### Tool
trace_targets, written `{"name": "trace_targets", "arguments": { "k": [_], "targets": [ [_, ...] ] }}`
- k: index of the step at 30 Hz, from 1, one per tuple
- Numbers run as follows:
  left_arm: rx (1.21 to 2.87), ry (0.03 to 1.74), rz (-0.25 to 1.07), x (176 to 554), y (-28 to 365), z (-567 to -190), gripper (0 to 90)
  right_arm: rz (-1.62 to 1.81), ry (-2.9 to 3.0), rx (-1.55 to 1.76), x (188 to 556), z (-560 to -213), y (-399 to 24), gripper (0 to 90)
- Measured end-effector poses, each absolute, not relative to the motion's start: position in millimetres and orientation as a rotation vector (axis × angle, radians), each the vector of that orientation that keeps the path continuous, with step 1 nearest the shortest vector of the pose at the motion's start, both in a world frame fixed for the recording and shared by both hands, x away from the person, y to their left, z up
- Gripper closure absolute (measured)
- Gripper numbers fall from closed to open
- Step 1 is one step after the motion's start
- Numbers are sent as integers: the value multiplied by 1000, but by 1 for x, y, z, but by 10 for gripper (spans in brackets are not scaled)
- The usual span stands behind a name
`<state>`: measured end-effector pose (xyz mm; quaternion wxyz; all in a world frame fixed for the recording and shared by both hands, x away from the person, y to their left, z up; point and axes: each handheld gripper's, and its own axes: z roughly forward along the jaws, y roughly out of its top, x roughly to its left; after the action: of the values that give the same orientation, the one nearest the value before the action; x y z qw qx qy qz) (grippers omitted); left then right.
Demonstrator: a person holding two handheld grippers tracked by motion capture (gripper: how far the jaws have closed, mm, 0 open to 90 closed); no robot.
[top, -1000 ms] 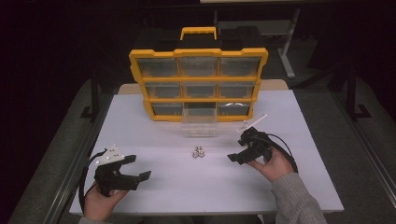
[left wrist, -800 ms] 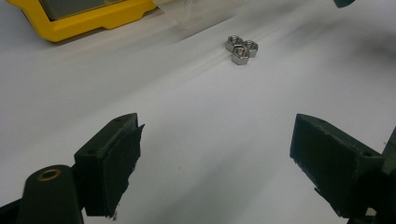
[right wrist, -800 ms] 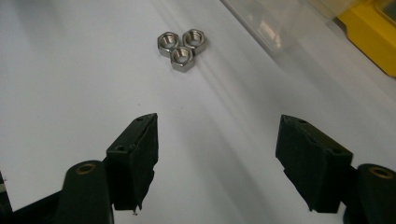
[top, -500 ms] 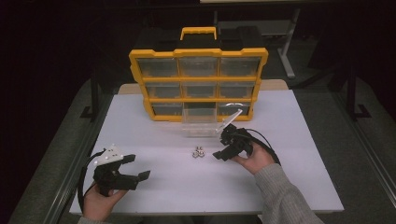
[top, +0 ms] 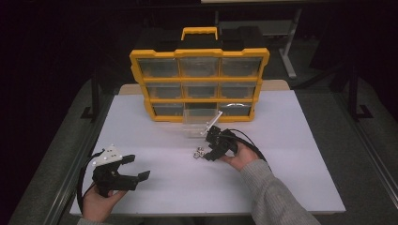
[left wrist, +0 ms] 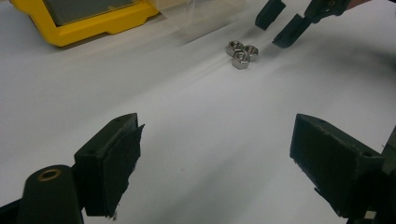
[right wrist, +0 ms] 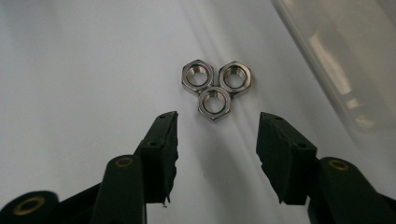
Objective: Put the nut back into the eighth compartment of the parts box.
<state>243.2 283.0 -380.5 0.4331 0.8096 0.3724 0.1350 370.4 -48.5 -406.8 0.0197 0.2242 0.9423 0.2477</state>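
Observation:
Three steel hex nuts point(right wrist: 216, 87) lie touching in a small cluster point(top: 201, 153) on the white table top point(top: 281, 140). My right gripper point(right wrist: 217, 128) points at them from just short of the cluster, its jaws apart and nothing between them; they have just been closing. In the high view it point(top: 209, 151) sits right beside the nuts. The left gripper point(left wrist: 215, 154) rests open near the front left point(top: 138, 169), with the nuts point(left wrist: 241, 52) and the right gripper point(left wrist: 279, 22) far ahead of it.
A yellow organiser case point(top: 199, 84) with clear drawers stands upright at the back of the table. One clear drawer point(top: 201, 123) is pulled out and lies on the table just behind the nuts. A cable loops from the right gripper.
The right gripper has moved left and a little down, from the right side of the table up to the nuts, and its jaws have narrowed. The left gripper has stayed put.

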Motion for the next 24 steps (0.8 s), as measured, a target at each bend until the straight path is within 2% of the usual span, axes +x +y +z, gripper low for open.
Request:
{"name": "trace_targets", "arguments": {
  "k": [12, 24],
  "targets": [
    [2017, 927, 337, 243, 284, -380, 160, 696, 2968, 633, 377, -423, -33, 606],
    [2009, 929, 338, 243, 286, -379, 159, 669, 2966, 576, 374, -424, -25, 668]
  ]
}}
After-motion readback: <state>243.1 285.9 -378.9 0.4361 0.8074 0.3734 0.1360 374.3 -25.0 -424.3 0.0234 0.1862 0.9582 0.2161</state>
